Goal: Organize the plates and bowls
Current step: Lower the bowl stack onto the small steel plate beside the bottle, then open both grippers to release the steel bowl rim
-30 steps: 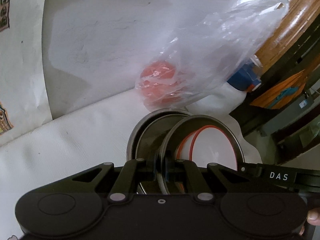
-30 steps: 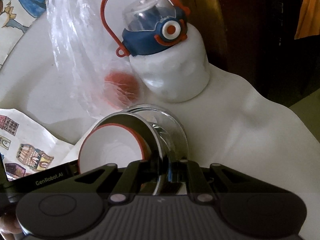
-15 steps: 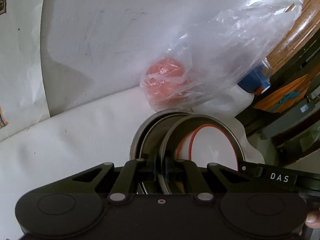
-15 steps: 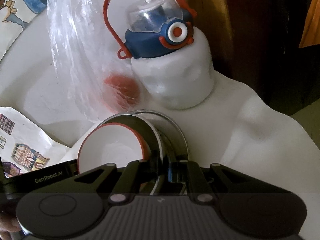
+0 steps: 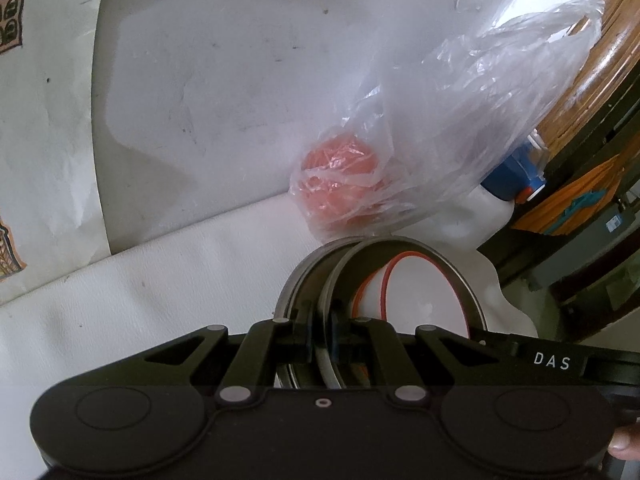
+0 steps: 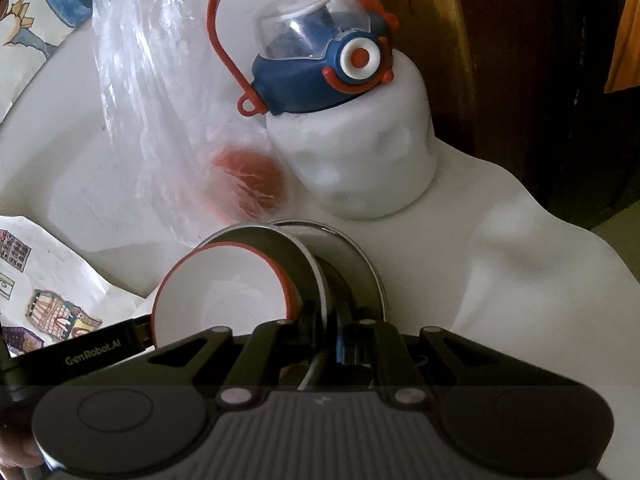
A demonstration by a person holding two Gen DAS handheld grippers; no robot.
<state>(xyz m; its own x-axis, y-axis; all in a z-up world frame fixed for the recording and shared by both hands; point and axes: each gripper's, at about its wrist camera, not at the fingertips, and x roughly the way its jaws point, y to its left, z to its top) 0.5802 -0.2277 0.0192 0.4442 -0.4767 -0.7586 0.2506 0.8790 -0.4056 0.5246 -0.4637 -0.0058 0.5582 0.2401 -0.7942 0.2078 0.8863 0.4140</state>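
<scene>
A steel bowl point(image 5: 452, 276) with a white, red-rimmed bowl point(image 5: 424, 300) inside it is held on edge above the white table. A second steel plate point(image 5: 296, 284) sits just behind it. My left gripper point(image 5: 320, 340) is shut on the steel bowl's rim. My right gripper point(image 6: 332, 340) is shut on the same steel bowl's point(image 6: 288, 244) opposite rim, with the white bowl point(image 6: 224, 292) to its left and the steel plate point(image 6: 360, 264) to its right.
A clear plastic bag point(image 5: 440, 136) with red fruit point(image 5: 340, 176) stands behind the bowls. A white bottle with a blue and red lid point(image 6: 328, 68) stands beside it. Printed paper point(image 6: 36, 292) lies at the left. A wooden post point(image 5: 592, 80) is at the far right.
Both grippers and the held bowls have shifted slightly toward the bag and bottle. The grips have not changed.
</scene>
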